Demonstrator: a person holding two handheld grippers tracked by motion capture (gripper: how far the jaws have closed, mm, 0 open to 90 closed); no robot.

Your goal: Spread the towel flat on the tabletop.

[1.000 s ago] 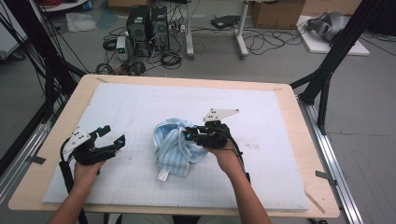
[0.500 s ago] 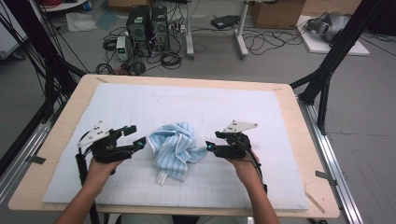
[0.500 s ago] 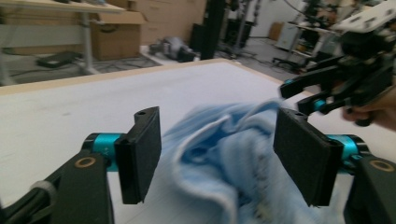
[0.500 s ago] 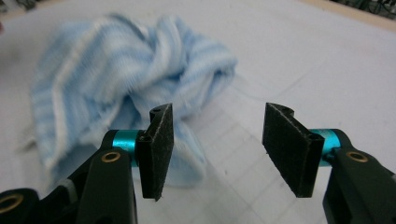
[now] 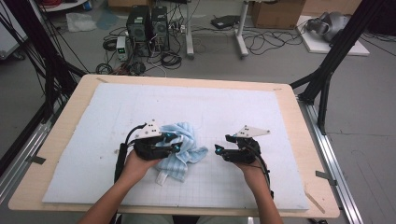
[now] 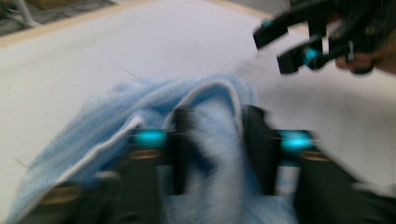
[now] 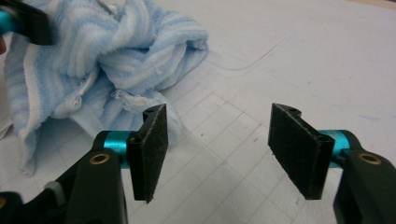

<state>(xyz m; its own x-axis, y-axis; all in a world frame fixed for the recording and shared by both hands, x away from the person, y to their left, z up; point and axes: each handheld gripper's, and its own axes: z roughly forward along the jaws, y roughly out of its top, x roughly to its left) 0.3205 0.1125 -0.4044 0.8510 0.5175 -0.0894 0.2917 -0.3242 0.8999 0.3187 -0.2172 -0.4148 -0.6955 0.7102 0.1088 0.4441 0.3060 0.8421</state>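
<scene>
so the table (image 5: pixel 70 140) with its white mat (image 5: pixel 280 116) is the big thing here, and the crumpled light blue striped towel (image 5: pixel 187 149) sits on the mat a bit left of the middle, same heap as a second ago. what's changed is who has it: a second back the right claw was buried in the bunch and the left one sat well off to the side. now the left claw (image 5: pixel 172 141) has come in over the towel and its jaws have just been closing, with a fold of cloth between them, looks like it's pinching that fold. the right claw (image 5: pixel 220 150) has backed off just beside the towel, jaws just been opening, spread with nothing in them. reads like a handoff, so the left side probably pulls a corner out next to flatten it.
</scene>
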